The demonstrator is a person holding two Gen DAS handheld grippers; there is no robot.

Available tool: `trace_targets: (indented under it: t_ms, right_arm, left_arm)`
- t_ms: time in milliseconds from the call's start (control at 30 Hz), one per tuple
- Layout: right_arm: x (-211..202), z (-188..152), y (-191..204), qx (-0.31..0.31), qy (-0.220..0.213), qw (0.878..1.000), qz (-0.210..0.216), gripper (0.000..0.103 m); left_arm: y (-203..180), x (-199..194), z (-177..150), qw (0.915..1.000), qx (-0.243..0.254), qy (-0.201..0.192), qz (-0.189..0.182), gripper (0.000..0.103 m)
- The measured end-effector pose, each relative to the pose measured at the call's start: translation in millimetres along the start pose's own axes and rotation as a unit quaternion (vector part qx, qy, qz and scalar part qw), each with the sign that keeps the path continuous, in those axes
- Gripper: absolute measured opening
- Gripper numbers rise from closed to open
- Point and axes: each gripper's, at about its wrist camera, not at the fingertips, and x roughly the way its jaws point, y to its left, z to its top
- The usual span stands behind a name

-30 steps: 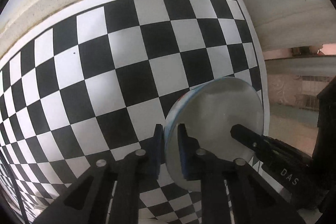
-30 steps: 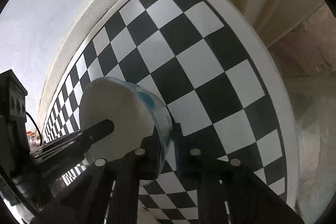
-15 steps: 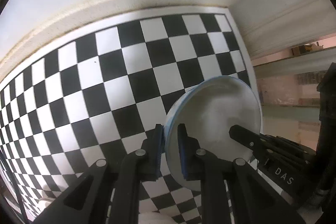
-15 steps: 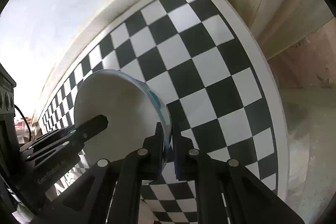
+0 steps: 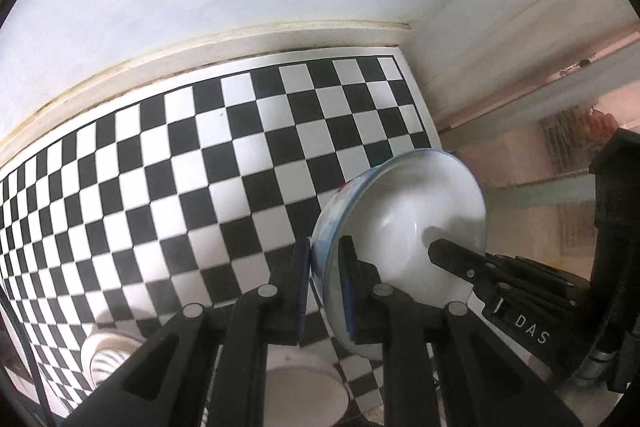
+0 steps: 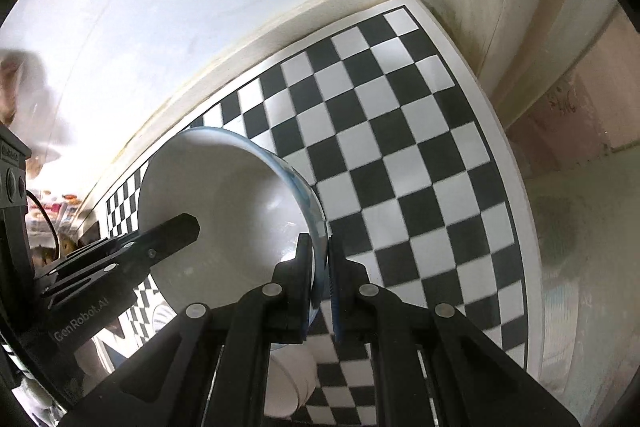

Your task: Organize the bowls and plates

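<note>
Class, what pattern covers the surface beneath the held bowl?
Black-and-white checkerboard mat, clearest in the left wrist view.

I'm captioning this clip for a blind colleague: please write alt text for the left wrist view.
Left tongs pinch the near rim of a white bowl held tilted above a black-and-white checkered mat, while the right tongs grip its opposite rim. More white dishes sit below.

Black-and-white checkered surface (image 5: pixel 224 163) set into a wall corner

The glossy checkered top, edged with a thin black line and white border, runs up to a cream ledge along the pale wall and ends at the right against a pale panelled side. Near its lower edge in the left wrist view rest a cream ribbed round dish (image 5: pixel 108 359) and a white round bowl (image 5: pixel 304 387), close together; the bowl (image 6: pixel 290 383) also shows in the right wrist view.
</note>
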Motion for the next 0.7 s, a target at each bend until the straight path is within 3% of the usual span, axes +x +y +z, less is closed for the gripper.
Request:
trace_targets:
  t_ms: [433, 700]
  right_arm:
    - [-21.2, -88.7, 29.5, -0.022, 0.001, 1.0, 0.011, 0.009]
    - [-11.6, -132.8, 40.7, -0.025, 0.015, 1.0, 0.012, 0.009]
  left_arm:
    - [19.8, -42.4, -84.6, 0.9999, -0.004, -0.016, -0.004, 0.012]
    - [35.7, -34.2, -123.9, 0.9999, -0.013, -0.002, 0.003, 0.012]
